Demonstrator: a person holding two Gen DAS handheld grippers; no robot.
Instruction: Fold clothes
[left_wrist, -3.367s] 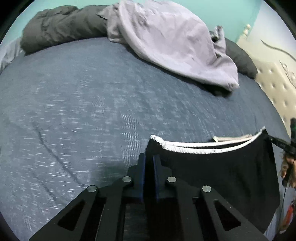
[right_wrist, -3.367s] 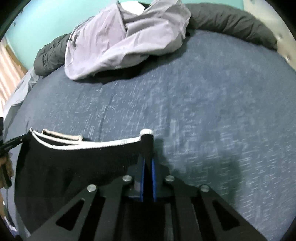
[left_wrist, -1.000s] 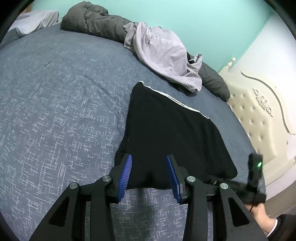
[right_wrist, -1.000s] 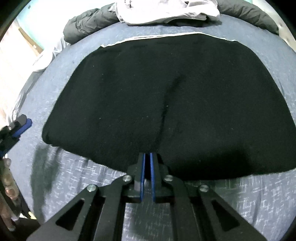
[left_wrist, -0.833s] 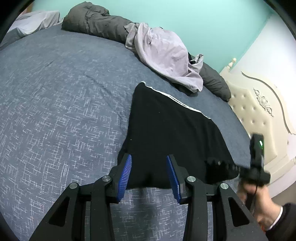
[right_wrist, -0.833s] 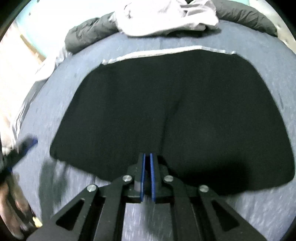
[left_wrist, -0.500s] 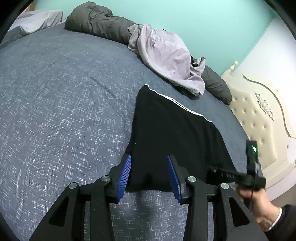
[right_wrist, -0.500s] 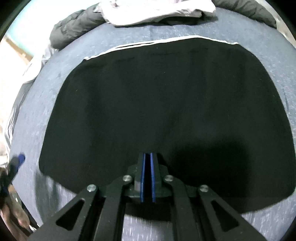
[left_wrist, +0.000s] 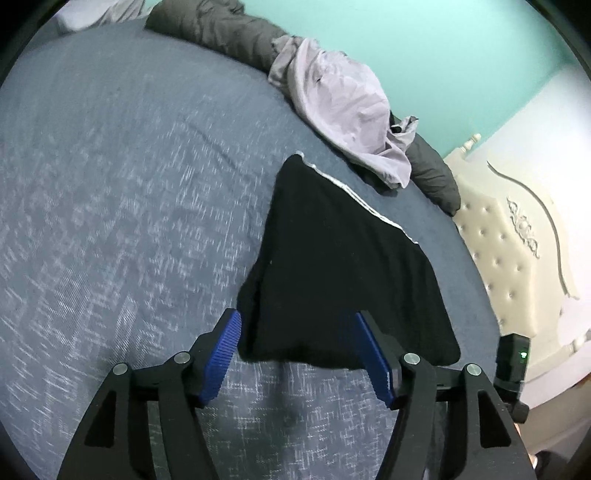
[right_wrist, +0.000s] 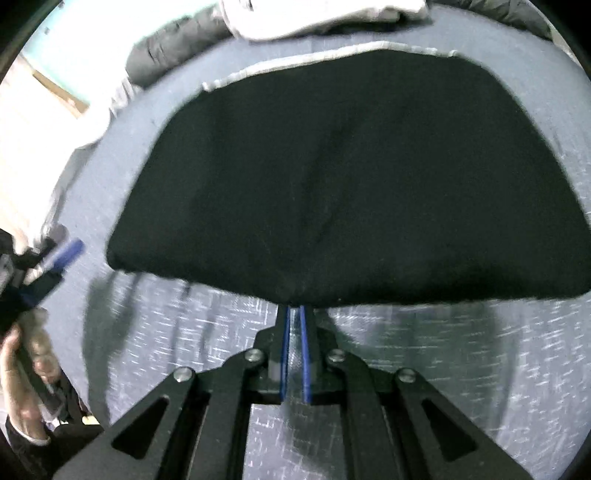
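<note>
Black garment (left_wrist: 343, 273): one piece, lying flat on the bed (left_wrist: 122, 206), with a white trim along its far edge; in the right wrist view it fills the middle (right_wrist: 351, 177).
Left claw (left_wrist: 299, 350): the two blue pads are wide apart, holding nothing; the near edge of the black garment lies between and beyond them.
Right claw (right_wrist: 294, 314): the blue pads are nearly together, only a thin gap between them; the tips are at the near hem of the black garment, but I cannot tell if cloth is pinched.
Only in left wrist view: a cream tufted headboard (left_wrist: 517, 251), a turquoise wall (left_wrist: 443, 48), and a black device with a green light (left_wrist: 511, 354) at the right.
Only in right wrist view: a hand (right_wrist: 26, 376) at the left edge, blurred.
Other clothes: one lilac garment (left_wrist: 343, 110) crumpled at the far side, on a dark grey duvet (left_wrist: 221, 33).
</note>
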